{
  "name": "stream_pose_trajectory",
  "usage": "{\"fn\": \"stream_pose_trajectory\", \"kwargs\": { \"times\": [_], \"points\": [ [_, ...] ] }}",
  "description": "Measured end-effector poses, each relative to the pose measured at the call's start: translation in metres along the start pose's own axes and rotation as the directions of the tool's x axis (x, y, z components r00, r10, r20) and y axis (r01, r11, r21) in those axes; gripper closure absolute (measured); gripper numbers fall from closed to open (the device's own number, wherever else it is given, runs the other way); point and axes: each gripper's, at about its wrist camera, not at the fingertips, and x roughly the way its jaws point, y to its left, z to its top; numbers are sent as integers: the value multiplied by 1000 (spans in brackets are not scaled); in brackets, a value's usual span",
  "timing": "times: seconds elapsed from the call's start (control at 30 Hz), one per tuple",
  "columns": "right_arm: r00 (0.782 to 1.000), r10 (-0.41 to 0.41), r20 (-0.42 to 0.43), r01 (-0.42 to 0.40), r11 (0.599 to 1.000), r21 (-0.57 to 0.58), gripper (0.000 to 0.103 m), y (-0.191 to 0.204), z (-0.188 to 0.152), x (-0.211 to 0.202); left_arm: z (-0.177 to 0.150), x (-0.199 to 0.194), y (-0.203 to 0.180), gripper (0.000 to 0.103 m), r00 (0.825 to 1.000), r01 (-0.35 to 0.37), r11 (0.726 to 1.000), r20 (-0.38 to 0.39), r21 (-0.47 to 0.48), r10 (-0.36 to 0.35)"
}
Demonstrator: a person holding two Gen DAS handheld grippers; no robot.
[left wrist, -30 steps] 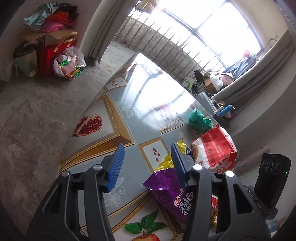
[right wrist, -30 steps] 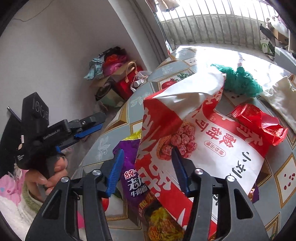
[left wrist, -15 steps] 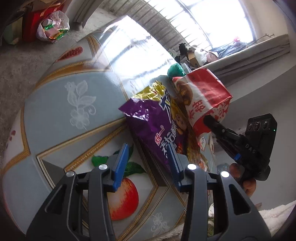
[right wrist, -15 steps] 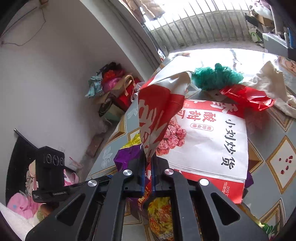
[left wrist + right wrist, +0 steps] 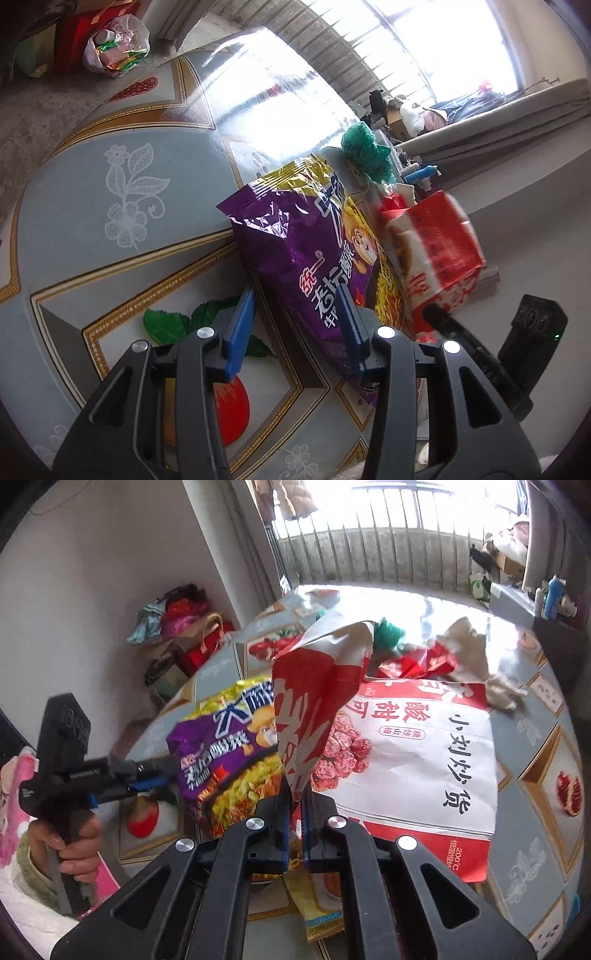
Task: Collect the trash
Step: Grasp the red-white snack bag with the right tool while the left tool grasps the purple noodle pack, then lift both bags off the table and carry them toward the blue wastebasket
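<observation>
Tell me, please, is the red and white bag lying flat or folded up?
Partly folded: the right gripper pinches the red and white bag by one corner and holds that flap upright, while the rest lies flat on the table.

The red-and-white bag (image 5: 406, 738) reads "酸甜可", "小刘炒货", "200°C"; the purple packet (image 5: 310, 258) reads "统一".

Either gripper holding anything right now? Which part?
The right gripper is shut on the red-and-white snack bag, pinching its folded-up near edge. The left gripper holds nothing: its jaws are opening around the purple noodle packet.
</observation>
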Motion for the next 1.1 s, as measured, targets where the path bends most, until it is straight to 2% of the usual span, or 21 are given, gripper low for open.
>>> {"fn": "stream_pose_trajectory", "kwargs": {
  "times": [0.07, 0.23, 0.37, 0.47, 0.53, 0.63, 0.67, 0.73, 0.77, 0.83, 1.1],
  "points": [
    [998, 39, -42, -37, 999, 33, 98, -4, -5, 21, 2, 3, -1, 62, 1000, 0, 1000, 10, -14, 1],
    [996, 68, -50, -66, 997, 36, 98, -3, -9, 30, 6, 8, -7, 62, 1000, 21, 1000, 19, -19, -21],
    [993, 102, -55, -97, 992, 77, 98, -15, -13, 31, 6, 6, -15, 63, 996, 85, 996, 42, -11, -84],
    [991, 125, -53, -119, 987, 111, 98, -24, -15, 32, 4, -2, -29, 63, 987, 140, 988, 73, 59, -145],
    [989, 135, -52, -128, 984, 124, 98, -25, -14, 35, 1, -3, -39, 62, 987, 130, 985, 83, 111, -140],
    [990, 133, -51, -126, 984, 125, 98, -26, -14, 37, -2, 5, -48, 63, 994, 64, 985, 75, 161, -77],
    [990, 132, -50, -125, 984, 125, 98, -26, -15, 36, -3, 7, -49, 65, 995, 48, 984, 75, 173, -62],
    [991, 129, -43, -123, 984, 126, 98, -25, -15, 34, -3, 9, -55, 80, 996, 10, 978, 80, 207, -28],
    [991, 128, -39, -122, 984, 127, 98, -23, -14, 32, -3, 8, -57, 81, 996, 3, 975, 84, 222, -22],
    [991, 130, -22, -126, 983, 133, 98, -25, -15, 26, -3, 5, -64, 90, 995, 5, 968, 93, 252, -30],
    [992, 100, 79, -111, 981, 157, 98, -33, -10, -11, -2, -14, -97, 99, 986, 60, 934, 127, 352, -111]
  ]
}}
